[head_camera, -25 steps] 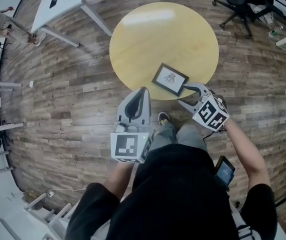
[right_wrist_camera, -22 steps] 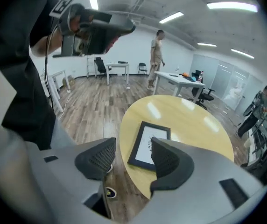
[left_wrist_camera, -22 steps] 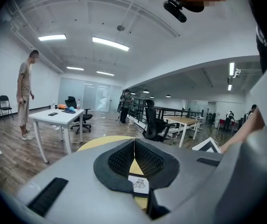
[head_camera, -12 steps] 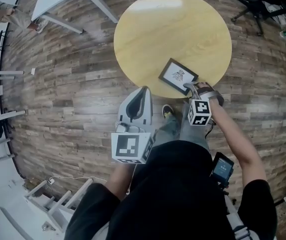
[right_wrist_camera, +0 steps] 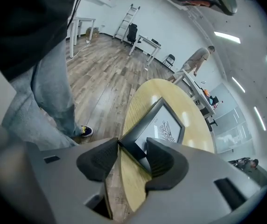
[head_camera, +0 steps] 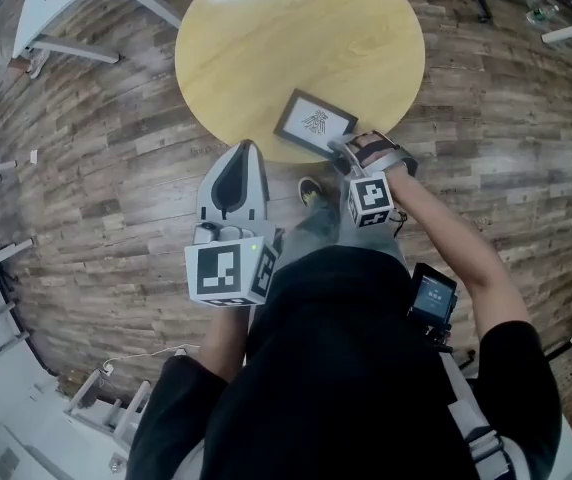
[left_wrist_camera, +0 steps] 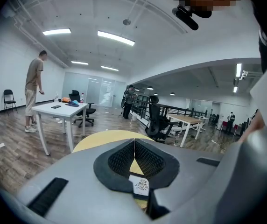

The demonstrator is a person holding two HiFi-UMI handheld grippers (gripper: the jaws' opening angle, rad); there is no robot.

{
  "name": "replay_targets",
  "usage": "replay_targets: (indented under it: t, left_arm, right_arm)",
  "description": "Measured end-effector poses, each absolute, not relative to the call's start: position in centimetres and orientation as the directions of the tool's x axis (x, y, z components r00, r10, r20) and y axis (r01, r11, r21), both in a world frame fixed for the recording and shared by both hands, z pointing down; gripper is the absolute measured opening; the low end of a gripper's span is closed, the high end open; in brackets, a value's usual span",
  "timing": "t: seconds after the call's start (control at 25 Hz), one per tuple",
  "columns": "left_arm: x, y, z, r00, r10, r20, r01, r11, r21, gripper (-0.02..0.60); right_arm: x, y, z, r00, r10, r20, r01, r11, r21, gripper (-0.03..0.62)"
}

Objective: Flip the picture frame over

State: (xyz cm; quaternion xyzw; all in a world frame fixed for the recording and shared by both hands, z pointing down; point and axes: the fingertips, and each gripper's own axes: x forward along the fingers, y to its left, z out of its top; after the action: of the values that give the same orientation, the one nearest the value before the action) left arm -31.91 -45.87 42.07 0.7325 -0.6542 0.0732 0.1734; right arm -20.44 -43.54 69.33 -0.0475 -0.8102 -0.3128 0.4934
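The round table (head_camera: 266, 48) carries the picture frame (head_camera: 315, 123) face up at its near rim. The frame looks stiff, thin and light, perhaps glazed, and may skate on the smooth top, so the corner by the rim is the sensible hold. The right gripper (right_wrist_camera: 132, 146) straddles that corner, its jaws just closing but not yet pressing. The left gripper (left_wrist_camera: 134, 141), short of the table, is clenched on nothing.
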Motion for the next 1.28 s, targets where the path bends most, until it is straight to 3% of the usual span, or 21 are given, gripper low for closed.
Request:
replay_targets:
  t: [0.36,0.64,0.76,0.92,1.08,1.28]
  left_arm:
    - [-31.3,-46.4,41.4,0.162,-0.937,0.311,-0.980,-0.117,0.159,0.023]
    - [-31.5,-46.9,40.4,0.157,-0.943,0.293,-0.983,-0.119,0.142,0.023]
    - [-31.3,-47.0,40.0,0.157,-0.943,0.292,-0.983,-0.120,0.140,0.023]
    - [-31.4,-47.1,39.9,0.160,-0.942,0.294,-0.983,-0.126,0.132,0.023]
    - [-31.6,-47.6,40.0,0.166,-0.940,0.299,-0.983,-0.134,0.126,0.023]
    - [-31.6,-48.1,39.9,0.172,-0.938,0.300,-0.982,-0.140,0.125,0.023]
  right_arm:
    - [-21.6,-43.5,63.2,-0.641,-0.063,0.765,0.220,0.940,0.262,0.147]
    - [-23.2,-45.9,58.1,-0.786,0.043,0.617,-0.037,0.992,-0.117,0.140]
    - [-22.5,-47.6,56.6,-0.861,0.040,0.506,-0.171,0.916,-0.363,0.140]
    - [-20.7,-50.3,55.8,-0.934,-0.049,0.353,-0.284,0.701,-0.654,0.140]
    - [-18.8,-52.9,56.2,-0.944,-0.164,0.287,-0.330,0.530,-0.781,0.129]
    - [-16.0,-54.7,58.2,-0.904,-0.278,0.326,-0.414,0.368,-0.833,0.099]
